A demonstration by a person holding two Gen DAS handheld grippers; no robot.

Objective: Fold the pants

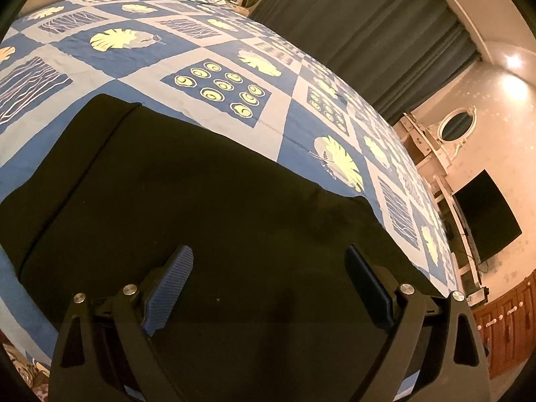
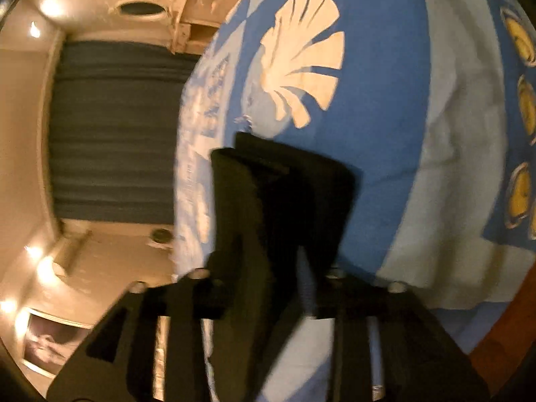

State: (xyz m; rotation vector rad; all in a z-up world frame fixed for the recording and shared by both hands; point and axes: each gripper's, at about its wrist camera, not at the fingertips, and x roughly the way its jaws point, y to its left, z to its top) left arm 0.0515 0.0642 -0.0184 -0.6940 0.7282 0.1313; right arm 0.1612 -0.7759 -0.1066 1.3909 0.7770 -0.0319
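Left wrist view: our left gripper [image 1: 269, 284] hangs released over the pants [image 1: 201, 201], which lie flat at the bedspread's [image 1: 284, 127] near edge, open cloth beyond. Our right gripper [image 2: 271, 234] is clenched on a pants fold [image 2: 288, 181].

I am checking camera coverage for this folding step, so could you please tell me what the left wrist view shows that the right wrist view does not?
Only the left wrist view shows the black pants lying flat across the bedspread, the left gripper open above them with its blue fingers spread, and a dark wall screen.

Only the right wrist view shows the right gripper shut on a raised piece of the pants, and a framed picture; it is blurred.

Both show the blue patterned bedspread, the curtain and the oval mirror.
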